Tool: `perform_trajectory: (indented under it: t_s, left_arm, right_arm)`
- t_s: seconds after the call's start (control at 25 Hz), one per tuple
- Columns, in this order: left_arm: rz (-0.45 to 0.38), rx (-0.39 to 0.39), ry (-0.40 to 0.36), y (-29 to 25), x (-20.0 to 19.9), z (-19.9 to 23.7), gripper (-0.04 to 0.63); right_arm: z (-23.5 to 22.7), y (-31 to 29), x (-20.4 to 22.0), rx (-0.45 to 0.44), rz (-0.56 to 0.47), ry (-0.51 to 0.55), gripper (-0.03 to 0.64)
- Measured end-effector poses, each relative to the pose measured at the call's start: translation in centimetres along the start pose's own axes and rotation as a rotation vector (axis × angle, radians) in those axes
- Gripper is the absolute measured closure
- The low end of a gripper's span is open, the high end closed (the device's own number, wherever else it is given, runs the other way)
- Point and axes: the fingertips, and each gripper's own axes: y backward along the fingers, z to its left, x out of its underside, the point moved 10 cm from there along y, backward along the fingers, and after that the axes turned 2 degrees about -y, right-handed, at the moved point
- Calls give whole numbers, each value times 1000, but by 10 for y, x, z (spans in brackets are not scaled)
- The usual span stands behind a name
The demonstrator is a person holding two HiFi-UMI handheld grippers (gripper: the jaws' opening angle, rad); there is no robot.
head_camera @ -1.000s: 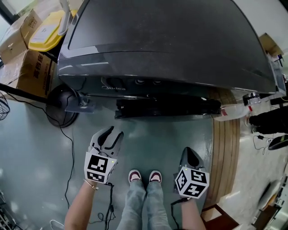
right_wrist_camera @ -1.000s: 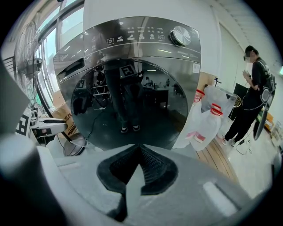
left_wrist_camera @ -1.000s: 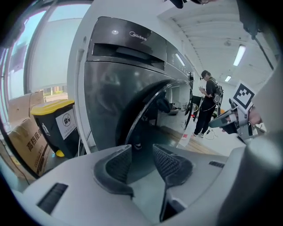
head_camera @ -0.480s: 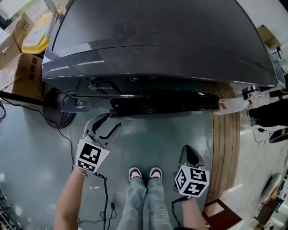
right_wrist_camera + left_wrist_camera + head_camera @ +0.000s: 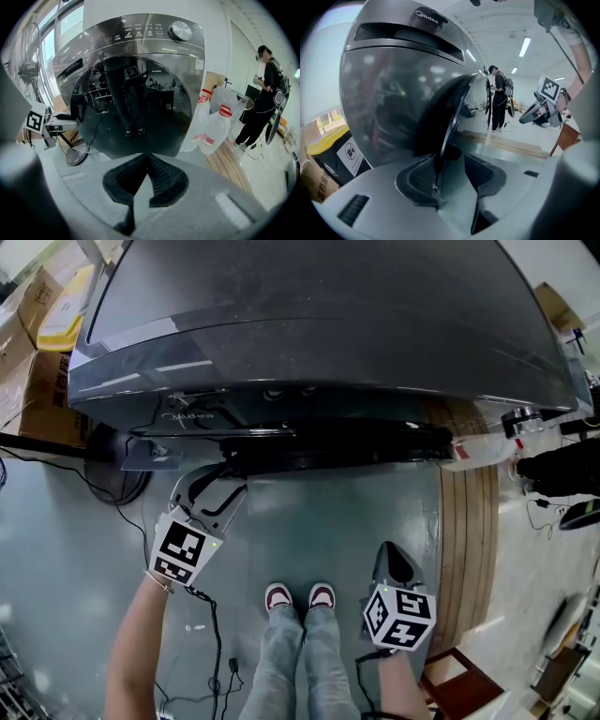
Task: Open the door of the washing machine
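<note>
The washing machine [image 5: 328, 324] stands directly in front of the person, and its round dark door [image 5: 136, 103] fills most of its front face. Seen from the right gripper view the door looks flush with the machine, so the judgement is that it is shut or at most barely cracked; whether the latch has let go cannot be told. The left gripper [image 5: 217, 486] is up against the machine's front at the left side of the door. Its jaws have just been opening and now stand wide, with the door's shiny edge [image 5: 449, 126] running down between them. That edge lies close against the left pad and clear of the right one, so nothing is clamped. The right gripper [image 5: 394, 559] hangs back from the machine, over the floor near the person's shoes [image 5: 298, 596], pointing down with its jaws closed together on nothing. So the reach to the door is made and the jaws are placed around its edge. What is left is most of the job: closing on that edge or hooking behind it, then swinging the door out from the machine.
</note>
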Motion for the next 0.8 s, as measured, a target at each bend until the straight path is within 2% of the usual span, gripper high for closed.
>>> perform_trajectory:
  t_s: [0.2,0.44,0.8]
  left_arm:
    - [-9,-19,8,1,1,-1,433]
    - [-9,-11,21,2,3,-1,440]
    - [-23,-48,32,12,11,-20,441]
  right_arm:
    - [-4,2,3,-3,-4,-2,611]
    - [-5,6,12,-9,0,-4,611]
    - [-14,19,20,4,-14,9,611]
